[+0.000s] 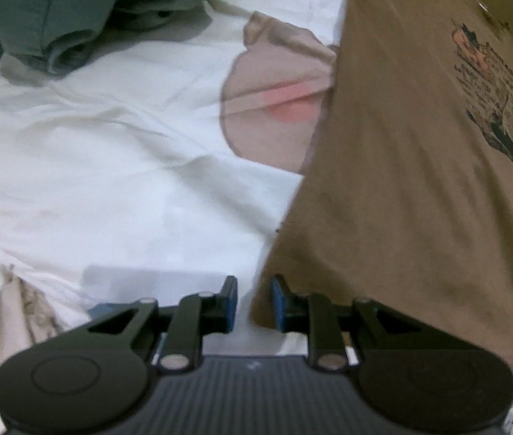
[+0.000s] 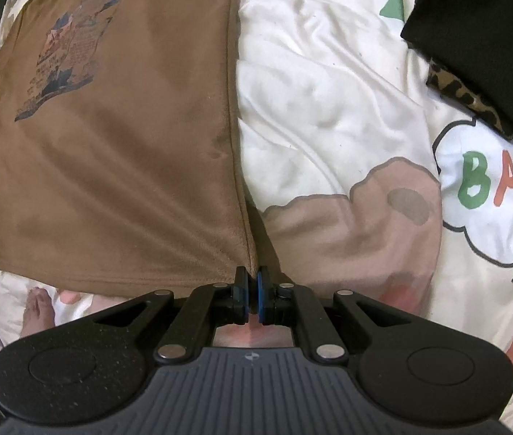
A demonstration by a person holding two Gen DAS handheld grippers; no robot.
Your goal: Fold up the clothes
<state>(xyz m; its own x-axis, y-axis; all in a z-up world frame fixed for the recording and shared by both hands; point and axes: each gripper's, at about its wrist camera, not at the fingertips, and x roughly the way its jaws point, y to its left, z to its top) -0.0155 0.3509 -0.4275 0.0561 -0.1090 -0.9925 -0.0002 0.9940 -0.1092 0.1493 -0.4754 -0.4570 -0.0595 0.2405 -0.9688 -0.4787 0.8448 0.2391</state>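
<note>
While the brown T-shirt (image 2: pixel 111 166) lies print-up on the bed (image 2: pixel 321 83), spread fairly flat on the patterned sheet, folding looks barely begun: its long side edge runs straight and its hem lies flat along the near side, and I can't tell whether any layer is already doubled. Right gripper (image 2: pixel 252 299) has its jaws closed on the near hem corner of the shirt, cloth pinched between the blue pads. Left gripper (image 1: pixel 254 304) points down at the opposite near corner; jaws stand slightly apart with the shirt edge just beside one pad, nothing clamped, so that corner is free.

Judgement: one garment in hand, at the corner-grab stage, first fold likely still to do. Left needs a grip before any lift.

Teal clothing (image 1: pixel 57 11) sits bunched at the bed's far side, unfolded. Black garment (image 2: pixel 492 36) lies towards the far right corner, state unclear. Most of the task remains.
</note>
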